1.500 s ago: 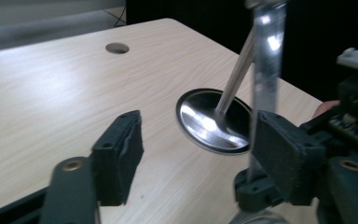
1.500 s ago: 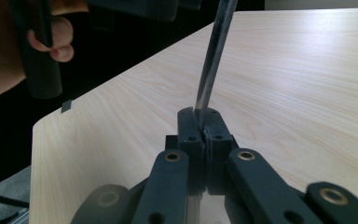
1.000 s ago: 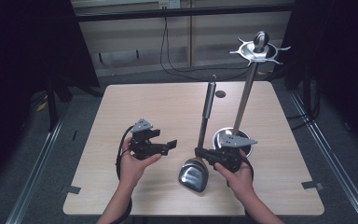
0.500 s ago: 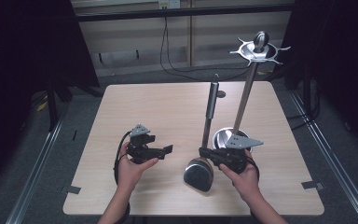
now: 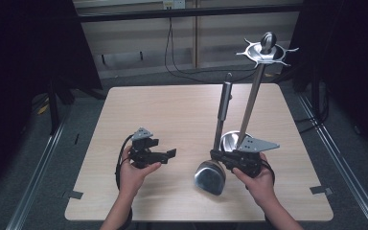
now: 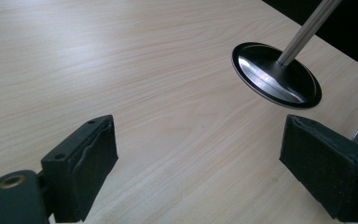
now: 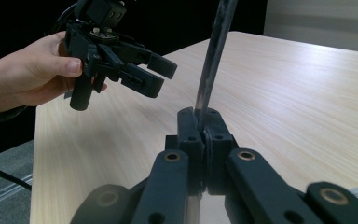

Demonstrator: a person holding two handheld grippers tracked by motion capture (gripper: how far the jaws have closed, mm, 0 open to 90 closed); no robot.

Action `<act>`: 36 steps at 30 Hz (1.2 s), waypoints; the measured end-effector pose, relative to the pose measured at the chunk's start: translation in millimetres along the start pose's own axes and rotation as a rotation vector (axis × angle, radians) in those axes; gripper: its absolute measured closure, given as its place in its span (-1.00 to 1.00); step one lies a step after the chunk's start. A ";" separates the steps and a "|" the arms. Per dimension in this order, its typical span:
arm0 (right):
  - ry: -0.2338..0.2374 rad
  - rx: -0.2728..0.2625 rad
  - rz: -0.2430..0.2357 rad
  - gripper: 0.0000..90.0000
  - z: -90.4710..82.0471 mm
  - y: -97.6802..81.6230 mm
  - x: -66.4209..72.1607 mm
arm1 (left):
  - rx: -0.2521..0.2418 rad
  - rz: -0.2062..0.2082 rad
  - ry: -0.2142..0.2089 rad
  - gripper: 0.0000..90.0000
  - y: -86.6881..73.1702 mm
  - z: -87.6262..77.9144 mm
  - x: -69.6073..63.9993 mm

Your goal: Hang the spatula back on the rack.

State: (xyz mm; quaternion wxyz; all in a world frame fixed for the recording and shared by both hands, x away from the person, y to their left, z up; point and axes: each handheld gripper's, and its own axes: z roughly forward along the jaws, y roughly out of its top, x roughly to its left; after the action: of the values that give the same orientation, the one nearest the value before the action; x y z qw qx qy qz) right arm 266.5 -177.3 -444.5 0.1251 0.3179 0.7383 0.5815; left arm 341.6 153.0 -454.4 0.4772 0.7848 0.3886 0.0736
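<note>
High view: right claw clamps the ladle by its handle, bowl low over the tabletop beside the stand. Left gripper view: left claw wide open, empty. Right gripper view: pads pinch the handle.

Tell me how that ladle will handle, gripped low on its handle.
The ladle looks like rigid polished steel, so probably slippery. The right gripper clamps the thin handle just above the bowl; the long end above may swing. It likely won't flex.

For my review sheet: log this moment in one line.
right gripper: shut on ladle handle | ladle bowl: low, by table | left gripper: open, empty | stand: upright on table
</note>
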 end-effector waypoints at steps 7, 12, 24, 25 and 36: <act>-0.007 -0.009 -0.041 0.96 -8.6 6.8 -0.3 | 0.009 0.015 0.011 -0.81 -0.1 1.0 -1.2; -0.028 -0.025 -0.084 0.96 -17.4 13.2 -0.2 | 0.012 0.015 0.010 -0.81 -0.5 1.5 -1.4; -0.058 -0.079 -0.144 0.96 -33.7 23.1 1.0 | 0.016 0.022 0.029 -0.81 -1.0 0.6 -0.2; -0.057 -0.080 -0.150 0.96 -34.3 23.4 1.3 | 0.017 0.022 0.028 -0.81 -1.2 0.5 -0.1; -0.083 -0.087 -0.134 0.96 -39.3 18.6 -7.5 | 0.013 0.022 0.035 -0.81 -1.0 1.4 -1.6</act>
State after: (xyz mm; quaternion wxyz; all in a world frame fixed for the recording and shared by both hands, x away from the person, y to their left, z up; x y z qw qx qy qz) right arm 256.5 -210.3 -416.9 0.2079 0.2857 0.7263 0.5896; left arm 340.6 151.2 -455.6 0.4641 0.7908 0.3888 0.0902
